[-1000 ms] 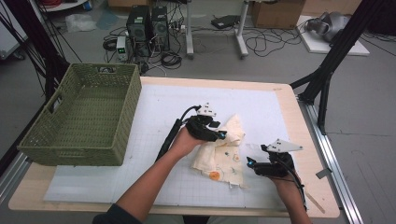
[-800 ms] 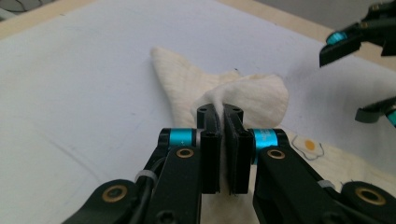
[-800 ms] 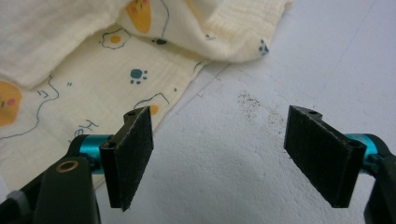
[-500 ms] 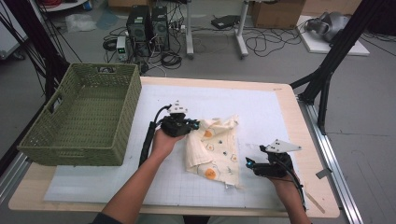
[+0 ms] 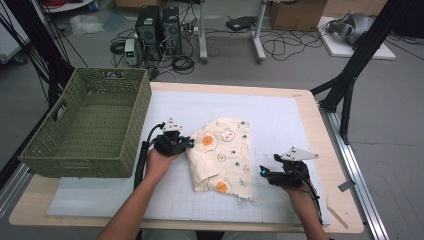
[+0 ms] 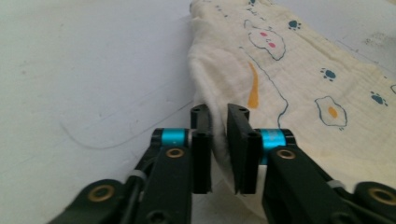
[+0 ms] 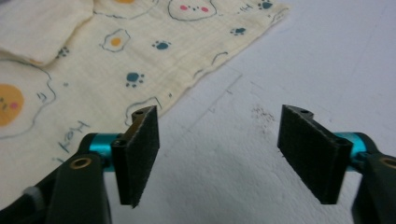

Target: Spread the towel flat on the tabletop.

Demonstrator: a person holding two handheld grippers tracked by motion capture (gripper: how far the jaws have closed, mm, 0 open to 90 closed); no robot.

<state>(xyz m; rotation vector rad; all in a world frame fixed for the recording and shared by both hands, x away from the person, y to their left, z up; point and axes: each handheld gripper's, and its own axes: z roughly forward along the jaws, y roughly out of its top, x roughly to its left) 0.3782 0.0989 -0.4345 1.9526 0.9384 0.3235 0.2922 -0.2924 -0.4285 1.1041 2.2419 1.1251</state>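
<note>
A cream cloth [image 5: 222, 155] printed with fried eggs and paw marks lies folded flat on the white mat [image 5: 280, 120]. My left gripper [image 5: 189, 143] is at the cloth's left edge. In the left gripper view its jaws [image 6: 218, 112] stand a narrow gap apart, having just been opening, and the cloth's folded edge [image 6: 289, 84] lies loose between them. My right gripper [image 5: 262, 172] rests low beside the cloth's right edge. Its jaws [image 7: 219, 126] are wide apart over bare mat and have just been closing a little, with nothing between them. The cloth [image 7: 140, 51] lies to their left.
A green woven basket [image 5: 75, 162] stands on the table's left side, close to my left hand. The wooden table's edge [image 5: 332, 165] runs right of the mat. Cables, computers and stand legs are on the floor beyond.
My left hand has moved left towards the basket, pulling the cloth's edge with it. The crumpled cloth now lies spread and flat. The left jaws have parted. The right hand has stayed put.
</note>
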